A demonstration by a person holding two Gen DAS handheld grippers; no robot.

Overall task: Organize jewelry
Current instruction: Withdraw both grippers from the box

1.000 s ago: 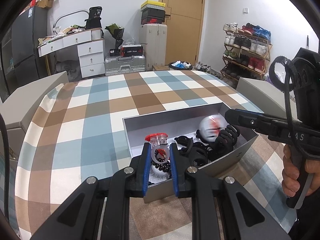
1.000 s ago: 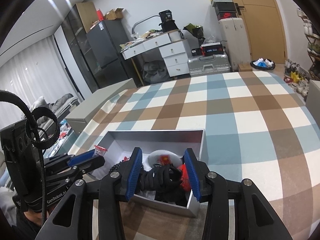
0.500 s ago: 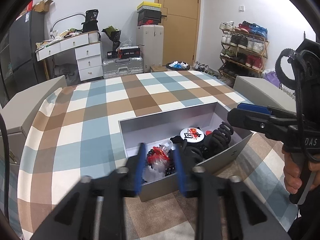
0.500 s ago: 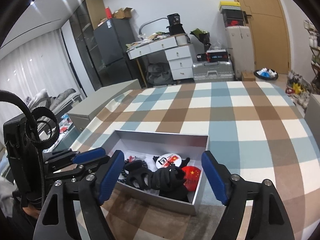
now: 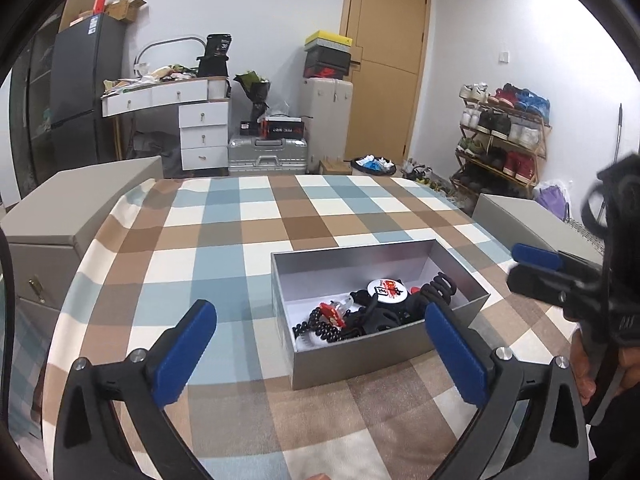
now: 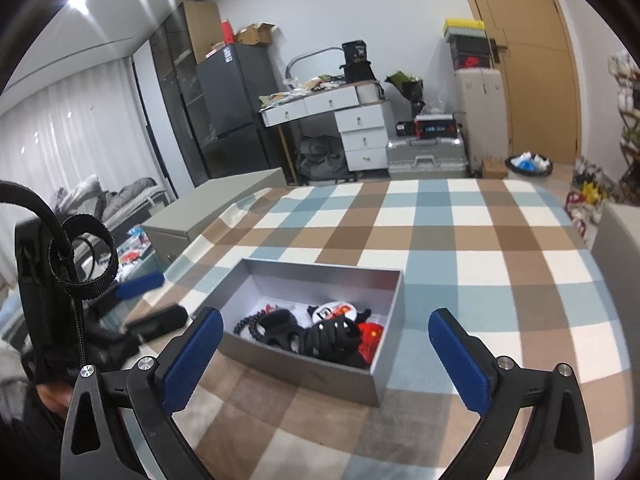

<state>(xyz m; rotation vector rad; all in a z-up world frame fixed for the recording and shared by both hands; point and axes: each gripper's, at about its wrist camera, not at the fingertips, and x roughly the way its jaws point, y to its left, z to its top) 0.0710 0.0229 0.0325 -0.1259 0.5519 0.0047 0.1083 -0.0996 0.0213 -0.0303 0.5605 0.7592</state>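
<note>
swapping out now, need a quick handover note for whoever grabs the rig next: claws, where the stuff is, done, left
Left claw: jaws opening, nothing between them, held back from the box.
Right claw: jaws opening, nothing between them, also short of the box.
Silver box sits open on the checked tablecloth. In it: black bead string, black hair claw clips, white round badge, red round badge, small red and clear piece.
Done: every piece in view lies in the box.
Left: no loose pieces visible on the cloth; the pile is unsorted.

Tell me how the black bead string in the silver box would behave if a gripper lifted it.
The black bead string lies in loose curves, so it would probably hang limp. Its round beads look smooth and could slip between pads. It lies against the black clips, so it might snag.
</note>
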